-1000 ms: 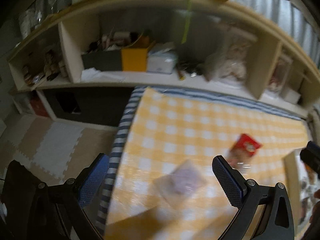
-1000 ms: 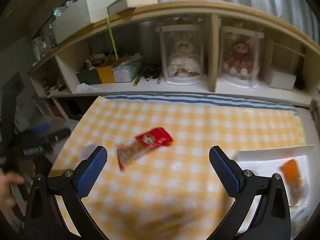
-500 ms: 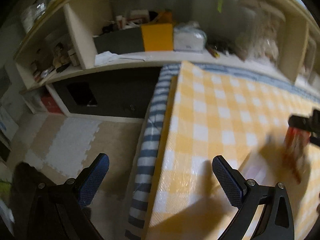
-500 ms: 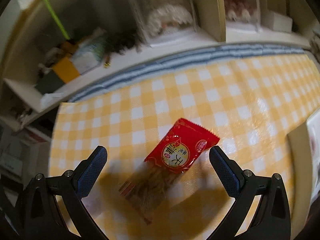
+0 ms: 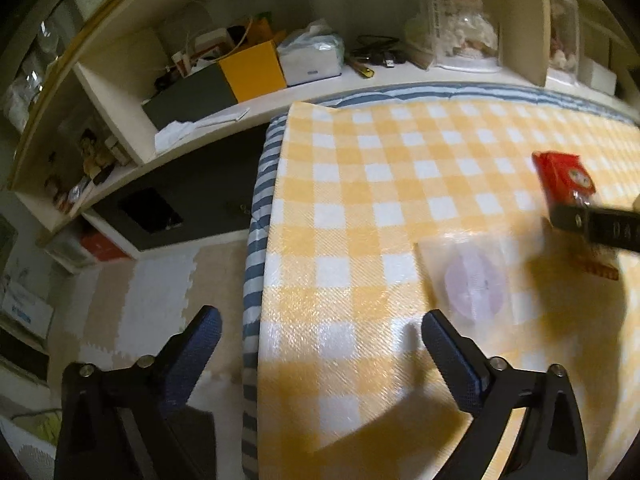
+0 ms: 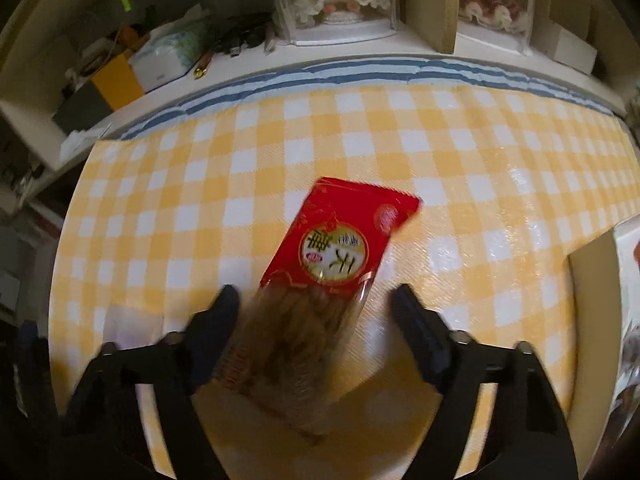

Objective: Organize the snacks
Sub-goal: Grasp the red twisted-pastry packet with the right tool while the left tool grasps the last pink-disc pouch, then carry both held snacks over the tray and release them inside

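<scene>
A red snack packet [image 6: 332,264] with a clear lower half lies on the yellow checked cloth [image 6: 460,168]. My right gripper [image 6: 316,316] is open, its fingers on either side of the packet's lower half, close to it. In the left wrist view the red packet [image 5: 566,180] shows at the right, partly hidden by the right gripper's finger. A clear pouch with a pale purple disc [image 5: 474,280] lies on the cloth just ahead of my left gripper's right finger. My left gripper [image 5: 320,344] is open and empty over the table's left edge.
A white tray [image 6: 628,280] holding snacks sits at the table's right edge. Shelves [image 5: 256,96] with boxes, cables and doll cases run behind the table. Foam floor mats [image 5: 152,280] lie left of the blue striped table edge [image 5: 256,216].
My right gripper has come down and forward so its fingers now flank the red packet. My left gripper has swung right, bringing the clear pouch into view.
</scene>
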`<action>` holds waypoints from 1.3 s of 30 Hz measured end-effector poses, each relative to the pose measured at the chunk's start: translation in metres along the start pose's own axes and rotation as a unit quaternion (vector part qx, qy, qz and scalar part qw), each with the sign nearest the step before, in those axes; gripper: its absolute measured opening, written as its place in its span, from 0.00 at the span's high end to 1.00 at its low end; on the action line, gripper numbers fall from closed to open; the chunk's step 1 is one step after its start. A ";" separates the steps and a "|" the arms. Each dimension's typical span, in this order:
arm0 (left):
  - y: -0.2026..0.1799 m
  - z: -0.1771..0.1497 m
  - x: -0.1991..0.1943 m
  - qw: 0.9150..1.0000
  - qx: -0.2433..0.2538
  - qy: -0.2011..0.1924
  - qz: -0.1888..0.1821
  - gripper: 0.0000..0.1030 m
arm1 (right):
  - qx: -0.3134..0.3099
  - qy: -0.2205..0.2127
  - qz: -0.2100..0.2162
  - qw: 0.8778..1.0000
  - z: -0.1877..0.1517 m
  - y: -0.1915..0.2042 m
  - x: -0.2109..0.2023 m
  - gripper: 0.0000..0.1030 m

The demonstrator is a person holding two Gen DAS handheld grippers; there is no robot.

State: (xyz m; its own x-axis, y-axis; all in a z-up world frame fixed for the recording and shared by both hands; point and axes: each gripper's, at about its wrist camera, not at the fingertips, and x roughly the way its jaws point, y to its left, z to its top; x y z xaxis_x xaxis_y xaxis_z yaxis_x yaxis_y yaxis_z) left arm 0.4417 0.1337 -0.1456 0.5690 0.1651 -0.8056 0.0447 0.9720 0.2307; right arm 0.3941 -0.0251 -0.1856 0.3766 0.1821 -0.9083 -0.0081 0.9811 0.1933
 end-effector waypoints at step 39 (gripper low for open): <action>-0.038 0.003 -0.061 0.982 -0.120 -0.021 -0.146 0.56 | -0.087 -0.076 0.103 0.988 -0.053 -0.073 -0.102 0.62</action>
State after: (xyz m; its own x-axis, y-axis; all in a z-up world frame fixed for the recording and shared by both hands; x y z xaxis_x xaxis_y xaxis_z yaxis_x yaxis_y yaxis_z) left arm 0.4078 0.0861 -0.1040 0.5943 -0.1285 -0.7939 0.0182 0.9890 -0.1465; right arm 0.3069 -0.1116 -0.1269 0.4850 0.3792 -0.7880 -0.2527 0.9234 0.2889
